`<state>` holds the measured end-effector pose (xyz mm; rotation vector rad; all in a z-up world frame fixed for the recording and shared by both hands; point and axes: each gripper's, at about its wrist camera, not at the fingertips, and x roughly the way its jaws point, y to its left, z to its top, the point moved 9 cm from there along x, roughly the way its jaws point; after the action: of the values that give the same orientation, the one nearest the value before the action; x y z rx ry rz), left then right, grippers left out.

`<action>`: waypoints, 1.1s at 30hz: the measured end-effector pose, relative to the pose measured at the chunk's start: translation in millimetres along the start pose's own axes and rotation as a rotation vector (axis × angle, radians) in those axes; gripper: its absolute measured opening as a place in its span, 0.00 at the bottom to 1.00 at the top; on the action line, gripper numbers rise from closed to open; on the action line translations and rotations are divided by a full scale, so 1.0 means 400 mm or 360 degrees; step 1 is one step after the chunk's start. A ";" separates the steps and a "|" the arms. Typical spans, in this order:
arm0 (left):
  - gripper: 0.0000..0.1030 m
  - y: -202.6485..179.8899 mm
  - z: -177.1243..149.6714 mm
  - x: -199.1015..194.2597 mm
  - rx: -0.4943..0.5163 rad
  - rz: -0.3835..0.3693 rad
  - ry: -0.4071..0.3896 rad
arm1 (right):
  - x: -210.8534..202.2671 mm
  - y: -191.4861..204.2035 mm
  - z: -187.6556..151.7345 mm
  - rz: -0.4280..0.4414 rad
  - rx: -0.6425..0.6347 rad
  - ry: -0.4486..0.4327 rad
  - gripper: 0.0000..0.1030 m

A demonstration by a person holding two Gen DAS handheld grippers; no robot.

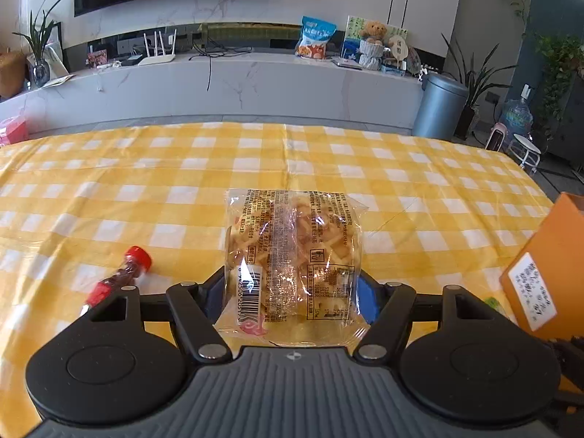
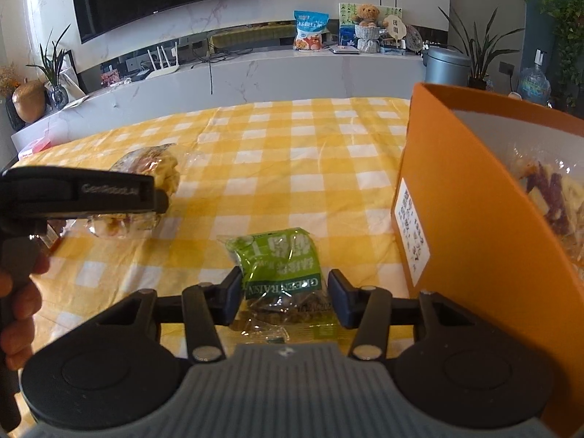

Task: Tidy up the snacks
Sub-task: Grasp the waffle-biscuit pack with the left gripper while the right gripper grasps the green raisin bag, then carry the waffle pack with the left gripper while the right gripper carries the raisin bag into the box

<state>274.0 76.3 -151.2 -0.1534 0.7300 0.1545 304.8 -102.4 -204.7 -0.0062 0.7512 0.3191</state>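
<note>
A clear bag of golden pastry sits upright between the blue pads of my left gripper, which is shut on its lower sides. The right wrist view shows the same pastry bag at the left behind one black left finger, with a hand gripping the handle. My right gripper is shut on a green raisin packet, just left of the orange box. That box is open at the top and holds a clear snack bag with purple pieces.
A yellow checked cloth covers the table. A red-capped tube of dark snacks lies to the left of my left gripper. The orange box stands at the table's right. Beyond the far edge are a white TV ledge and a grey bin.
</note>
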 end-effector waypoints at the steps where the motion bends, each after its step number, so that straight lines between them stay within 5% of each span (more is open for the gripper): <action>1: 0.76 0.001 -0.001 -0.018 -0.0004 -0.0005 -0.0009 | -0.010 0.001 0.004 0.0005 0.0002 -0.0012 0.47; 16: 0.76 -0.072 0.029 -0.305 0.0061 -0.0162 -0.0235 | -0.264 -0.007 0.066 0.0078 0.0021 -0.0282 0.46; 24: 0.76 -0.292 0.055 -0.373 0.0311 -0.0452 -0.0284 | -0.428 -0.158 0.086 -0.0056 0.0011 -0.0432 0.46; 33: 0.76 -0.595 0.068 -0.306 0.0592 -0.0867 -0.0101 | -0.496 -0.444 0.059 -0.0317 0.0082 -0.0380 0.46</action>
<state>247.7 -161.7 -28.7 0.0118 0.6195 -0.4921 235.9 -324.8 -73.3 0.0055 0.5165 0.1075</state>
